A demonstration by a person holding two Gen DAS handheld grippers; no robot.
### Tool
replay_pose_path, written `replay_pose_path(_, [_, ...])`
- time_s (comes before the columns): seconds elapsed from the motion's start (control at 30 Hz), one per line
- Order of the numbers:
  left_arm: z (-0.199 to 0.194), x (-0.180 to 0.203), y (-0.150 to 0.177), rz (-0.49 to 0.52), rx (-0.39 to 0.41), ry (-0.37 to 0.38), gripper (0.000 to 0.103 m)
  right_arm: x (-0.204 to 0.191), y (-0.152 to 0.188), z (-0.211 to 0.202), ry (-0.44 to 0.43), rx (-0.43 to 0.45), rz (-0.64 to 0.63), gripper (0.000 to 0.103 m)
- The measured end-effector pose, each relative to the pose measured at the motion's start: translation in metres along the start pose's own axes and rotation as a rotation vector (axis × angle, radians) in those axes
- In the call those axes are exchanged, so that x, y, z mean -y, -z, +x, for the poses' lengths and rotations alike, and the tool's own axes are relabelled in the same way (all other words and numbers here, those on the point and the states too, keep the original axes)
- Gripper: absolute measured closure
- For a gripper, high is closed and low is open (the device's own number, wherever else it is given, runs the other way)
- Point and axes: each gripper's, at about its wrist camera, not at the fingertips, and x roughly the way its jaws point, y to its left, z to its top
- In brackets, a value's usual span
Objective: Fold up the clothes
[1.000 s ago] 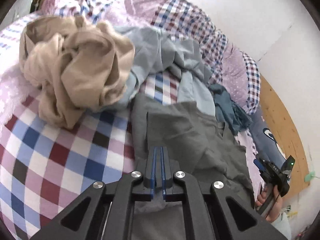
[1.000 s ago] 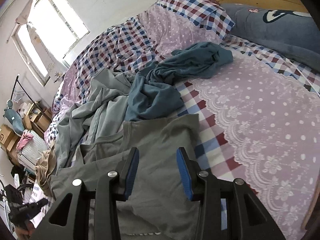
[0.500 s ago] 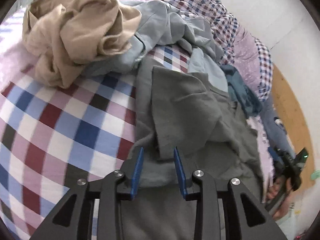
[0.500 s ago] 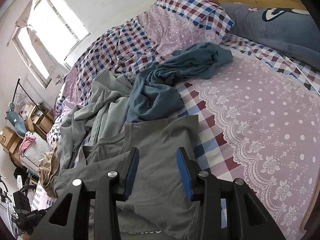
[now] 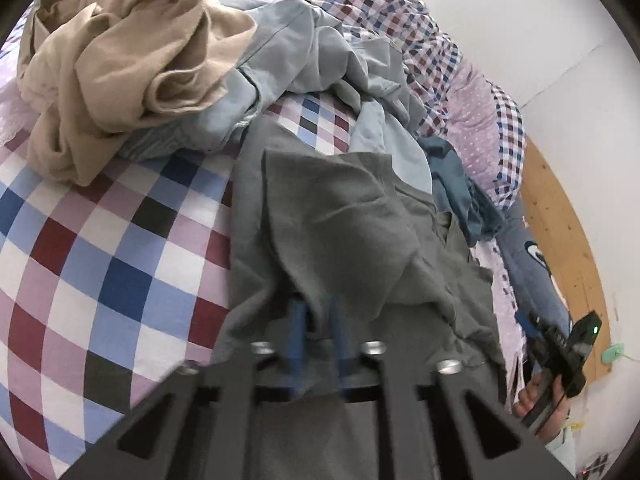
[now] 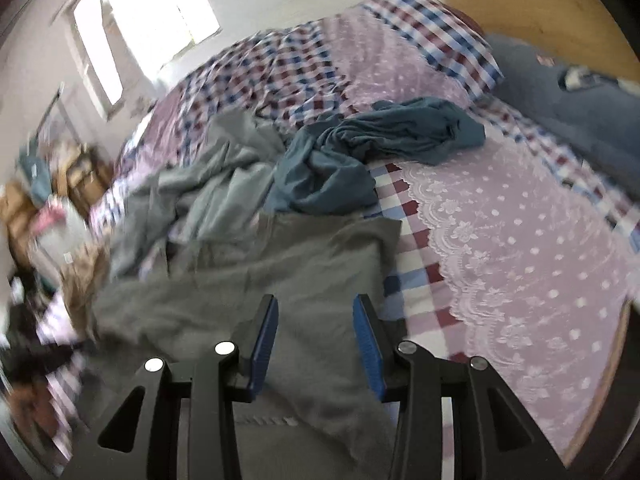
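Since a second ago the left tool (image 5: 316, 320) has dropped closer to the grey t-shirt (image 5: 352, 232) and pinched down on a fold of it, blue pads nearly together with fabric bunched between them. Right tool (image 6: 316, 332) has swung sideways a bit (its view is smeared) and hangs over the other edge of the shirt, pads parted at a middling gap with nothing gripped.

Progress-wise, I'd say it's barely started. The shirt lies rumpled on the checked bed (image 5: 100, 272), no clean fold in it yet. The beige pile (image 5: 120, 64), pale blue garment (image 5: 304, 60) and teal one (image 6: 360, 152) all sit crumpled and untouched.
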Motion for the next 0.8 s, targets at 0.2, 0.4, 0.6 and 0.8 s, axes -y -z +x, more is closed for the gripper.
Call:
replay_pose_path(0.2, [-0.017, -0.006, -0.011, -0.075, 0.038, 0.116, 0.1, -0.014, 0.03, -0.014, 0.128, -0.05, -0.278, 0.064])
replay_pose_path(0.4, [-0.034, -0.004, -0.02, -0.089, 0.068, 0.188, 0.1, -0.032, 0.06, -0.002, 0.188, -0.119, -0.478, 0.074])
replay_pose_path(0.6, [-0.036, -0.007, -0.026, -0.13, 0.065, 0.228, 0.101, -0.029, 0.065, 0.01, 0.309, -0.143, -0.524, 0.096])
replay_pose_path(0.8, [-0.03, -0.01, -0.025, -0.162, 0.044, 0.247, 0.101, 0.004, 0.04, -0.018, 0.289, -0.06, -0.336, 0.099])
